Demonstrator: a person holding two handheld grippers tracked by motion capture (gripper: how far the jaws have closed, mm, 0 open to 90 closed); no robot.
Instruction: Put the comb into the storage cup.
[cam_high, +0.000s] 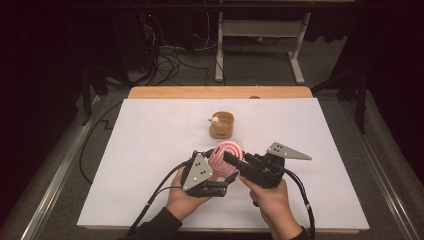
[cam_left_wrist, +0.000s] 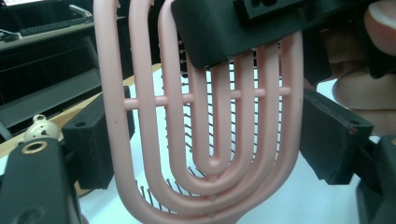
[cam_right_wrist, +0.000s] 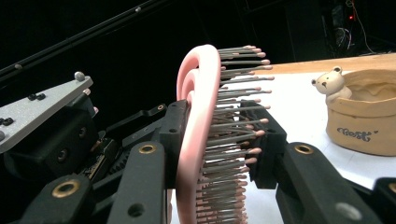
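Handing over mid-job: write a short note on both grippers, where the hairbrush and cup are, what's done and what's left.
Right gripper: shut on the pink hairbrush, one jaw on its back, the other in the bristles.
Left gripper: jaws stand wide on either side of the brush, apparently without pressing.
Bear cup: upright on the white table, beyond the hands.
Done: brush lifted off the table.
Left: probably putting it down, perhaps in the cup.
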